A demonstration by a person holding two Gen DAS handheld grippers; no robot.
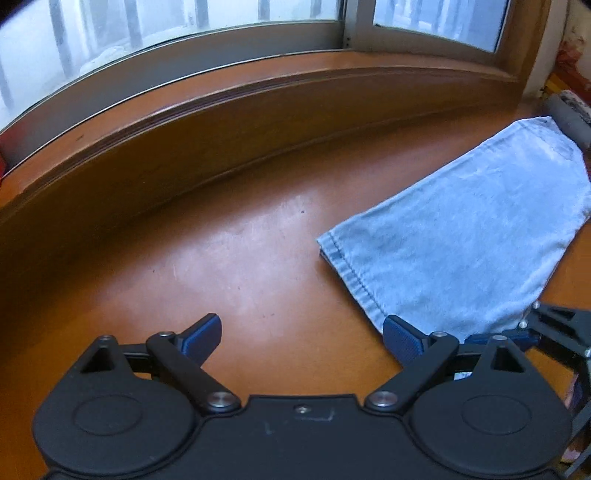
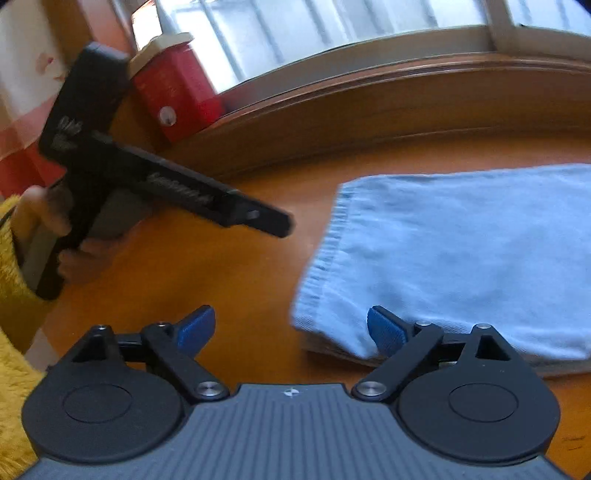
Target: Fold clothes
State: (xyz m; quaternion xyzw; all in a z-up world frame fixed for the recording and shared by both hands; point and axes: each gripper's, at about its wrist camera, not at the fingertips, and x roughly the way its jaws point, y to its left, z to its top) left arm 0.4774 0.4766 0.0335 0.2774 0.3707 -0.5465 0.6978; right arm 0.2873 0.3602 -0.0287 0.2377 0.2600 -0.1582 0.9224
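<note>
A: Now, item one: jeans (image 1: 458,236), pale blue denim, folded flat on the desk (image 1: 229,258), toward its right side, short of the back edge under the window (image 1: 177,22).

B: Condition?

A: Soft but with body, I'd judge; heavier than a shirt, several layers thick at the near edge. Not slippery, not fragile. Stitched hem (image 1: 351,273) faces the bare middle of the desk.

B: Item two, left tongs (image 1: 303,334)?

A: Jaws wide apart, holding nothing; right pad just at the hem corner nearest the front edge.

B: Right tongs (image 2: 291,325)?

A: Likewise spread and empty, one pad over the near folded edge; touching or not, I cannot tell.

B: Recommended hold?

A: Probably the hem corners, one per tongs, pinching all layers together; a bite on the top layer alone would likely peel the fold open.
</note>
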